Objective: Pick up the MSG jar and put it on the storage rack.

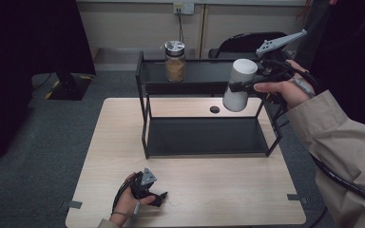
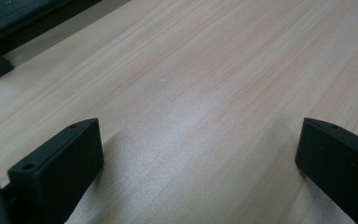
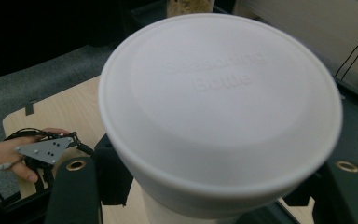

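bottle [image 1: 240,84] upper right, above rack [image 1: 204,137] | right tool [image 1: 244,85] pinching its body below cap | looks rigid, smooth, likely slippery, light; grip mid-body | left tool [image 1: 159,195] spread, lower left on table [image 1: 218,190]

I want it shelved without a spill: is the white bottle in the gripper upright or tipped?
Tipped: the white bottle, clamped in the right gripper, leans with its top toward the right.

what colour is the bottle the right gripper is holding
White, lid and body alike: the bottle shows best in the right gripper view.
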`<state>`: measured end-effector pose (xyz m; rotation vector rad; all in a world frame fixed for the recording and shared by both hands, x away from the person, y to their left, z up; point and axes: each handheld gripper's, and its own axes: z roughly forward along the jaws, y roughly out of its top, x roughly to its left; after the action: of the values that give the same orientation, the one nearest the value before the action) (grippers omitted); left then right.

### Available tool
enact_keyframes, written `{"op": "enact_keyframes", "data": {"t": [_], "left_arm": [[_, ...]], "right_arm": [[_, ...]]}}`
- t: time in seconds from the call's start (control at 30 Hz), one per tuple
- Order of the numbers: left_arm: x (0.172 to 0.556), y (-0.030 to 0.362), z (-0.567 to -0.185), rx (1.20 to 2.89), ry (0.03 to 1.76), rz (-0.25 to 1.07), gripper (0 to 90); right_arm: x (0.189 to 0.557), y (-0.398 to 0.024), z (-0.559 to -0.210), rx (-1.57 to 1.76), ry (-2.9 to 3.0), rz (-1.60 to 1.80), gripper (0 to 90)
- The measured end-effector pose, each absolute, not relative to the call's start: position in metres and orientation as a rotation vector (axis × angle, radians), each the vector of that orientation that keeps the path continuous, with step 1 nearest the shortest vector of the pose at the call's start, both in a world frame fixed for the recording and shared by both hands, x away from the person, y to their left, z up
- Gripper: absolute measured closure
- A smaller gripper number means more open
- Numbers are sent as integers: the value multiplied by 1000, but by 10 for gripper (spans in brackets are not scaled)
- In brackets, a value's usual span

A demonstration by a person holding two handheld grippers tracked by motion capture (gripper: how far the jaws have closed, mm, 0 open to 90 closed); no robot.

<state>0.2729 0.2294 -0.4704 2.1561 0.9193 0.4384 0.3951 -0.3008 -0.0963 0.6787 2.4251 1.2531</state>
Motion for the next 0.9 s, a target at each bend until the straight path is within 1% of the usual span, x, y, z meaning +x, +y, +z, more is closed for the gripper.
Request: {"op": "enact_keyframes", "data": {"t": [0.53,0.9], "left_arm": [[273,230,-471,2154,919,438,0],[273,230,-470,2157,919,437,0]], "right_arm": [[404,-288,-64,744,2359,1232,349],[416,-282,-55,788,2318,1224,349]]}}
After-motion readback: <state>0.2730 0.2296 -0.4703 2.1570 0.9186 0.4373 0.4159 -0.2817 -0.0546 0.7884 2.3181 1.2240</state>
